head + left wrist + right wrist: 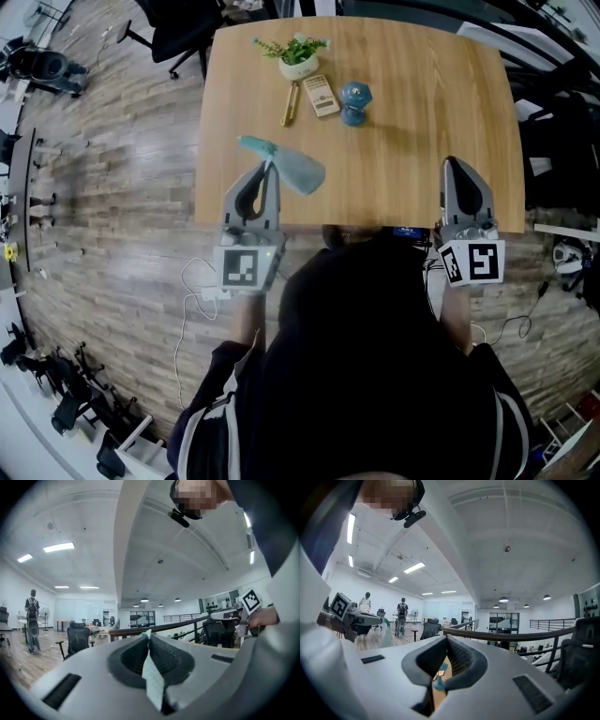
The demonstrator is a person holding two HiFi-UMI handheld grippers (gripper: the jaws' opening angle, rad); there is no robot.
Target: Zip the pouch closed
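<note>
A pale teal pouch [298,172] hangs over the near left part of the wooden table [412,122]. My left gripper [270,165] is shut on it, and in the left gripper view a strip of the pouch fabric [152,679] sits pinched between the closed jaws [149,634]. My right gripper [451,161] hovers over the table's near right edge, well apart from the pouch. Its jaws [446,637] meet at the tips with nothing between them. In the right gripper view the pouch [387,632] dangles from the left gripper at far left.
At the table's far side stand a small plant in a white pot [298,58], a flat tan box [322,95], a wooden stick [290,103] and a blue figurine [354,101]. An office chair [183,28] stands beyond the far left corner. My body fills the near edge.
</note>
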